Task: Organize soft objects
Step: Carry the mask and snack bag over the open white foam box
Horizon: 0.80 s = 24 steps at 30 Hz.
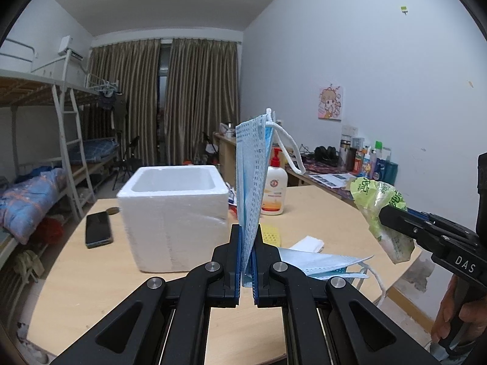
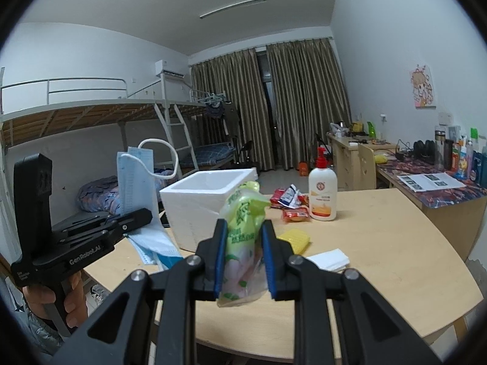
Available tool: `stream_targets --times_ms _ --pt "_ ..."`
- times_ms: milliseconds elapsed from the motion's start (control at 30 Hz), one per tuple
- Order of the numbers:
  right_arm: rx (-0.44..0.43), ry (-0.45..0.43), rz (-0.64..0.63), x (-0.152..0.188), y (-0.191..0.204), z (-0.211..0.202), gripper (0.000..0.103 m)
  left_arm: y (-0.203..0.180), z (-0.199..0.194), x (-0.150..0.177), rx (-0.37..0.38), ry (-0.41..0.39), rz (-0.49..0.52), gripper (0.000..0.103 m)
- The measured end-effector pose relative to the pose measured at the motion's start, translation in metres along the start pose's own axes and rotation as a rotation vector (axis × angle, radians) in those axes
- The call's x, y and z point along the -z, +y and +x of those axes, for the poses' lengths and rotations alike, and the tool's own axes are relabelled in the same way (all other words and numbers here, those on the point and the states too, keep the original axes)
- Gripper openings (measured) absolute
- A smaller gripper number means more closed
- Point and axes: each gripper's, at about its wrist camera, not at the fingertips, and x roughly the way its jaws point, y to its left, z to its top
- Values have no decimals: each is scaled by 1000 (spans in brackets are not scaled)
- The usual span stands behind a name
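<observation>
Grippers: two, one in each hand; the left gripper (image 1: 247, 237) and the right gripper (image 2: 243, 237) were both raised over the wooden table (image 2: 380, 243).
Face masks: at least two blue ones; one held mask (image 1: 251, 176) stood upright, and a loose mask (image 1: 322, 261) lay flat on the table just right of the left gripper.
Left gripper state: clamped on the held mask's lower edge, its white ear loop (image 1: 289, 149) hanging off the top right corner.
Tissue packs: one green tissue pack (image 2: 243, 231), soft and crumpled.
Right gripper state: pinched on the tissue pack, which stuck up past the fingertips and sagged below them.
Foam boxes: one white foam box (image 1: 173, 213), open-topped, on the table just left of and behind the held mask; from the right wrist it sat directly behind the tissue pack.
Other table items: one lotion bottle (image 2: 322, 194), one phone (image 1: 98, 229), one yellow sponge (image 2: 295, 238), one folded white tissue (image 2: 330, 258), several red snack packets (image 2: 289, 200).
</observation>
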Motion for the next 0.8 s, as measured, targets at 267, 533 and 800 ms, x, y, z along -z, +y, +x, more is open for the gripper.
stream_targets --times_ms 267,533,800 --pt "-37 -22 -14 -2 10 -2 26 10 -21 1 -51 -24 2 5" --pt "-88 -24 -33 -1 24 3 26 18 -38 2 -105 -37 2 5" --pt "-144 -23 -60 -4 39 12 26 30 -54 5 -171 -51 3 5"
